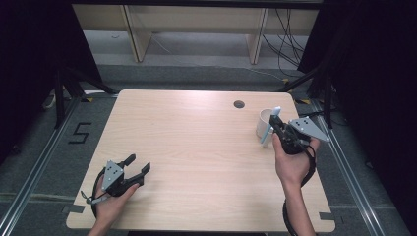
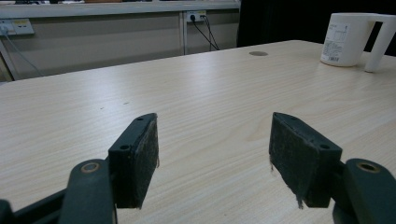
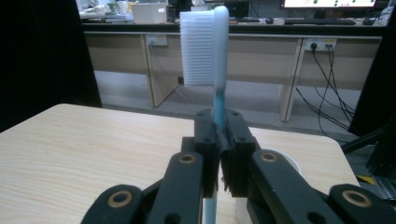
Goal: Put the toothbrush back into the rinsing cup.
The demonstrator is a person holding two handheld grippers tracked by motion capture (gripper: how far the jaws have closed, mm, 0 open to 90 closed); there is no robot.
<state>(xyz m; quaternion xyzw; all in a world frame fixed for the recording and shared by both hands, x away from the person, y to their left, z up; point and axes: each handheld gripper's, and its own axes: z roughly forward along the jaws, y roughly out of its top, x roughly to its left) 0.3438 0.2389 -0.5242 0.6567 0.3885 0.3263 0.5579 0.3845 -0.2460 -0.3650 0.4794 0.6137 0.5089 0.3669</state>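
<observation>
High view showed the right gripper (image 1: 277, 129) at the far right of the table (image 1: 196, 147), clenched on a toothbrush (image 1: 272, 125) just beside a white cup (image 1: 263, 123). The brush stood close to upright, head up, its lower end reaching down by the cup's near side; whether it touched the cup or the table, I could not tell. Getting it into the cup would likely turn on that: the cup lay just to the far left of the jaws, and the long axis already ran nearly vertical. The left gripper (image 1: 139, 164) rested at the near left, well apart, jaws spread and holding nothing.

Right gripper view made the grip plain: pads pinched on the blue neck, bristles (image 3: 197, 49) facing left, cup rim (image 3: 280, 158) just behind. Left gripper view gave the cup's handle (image 2: 380, 42) and label.
</observation>
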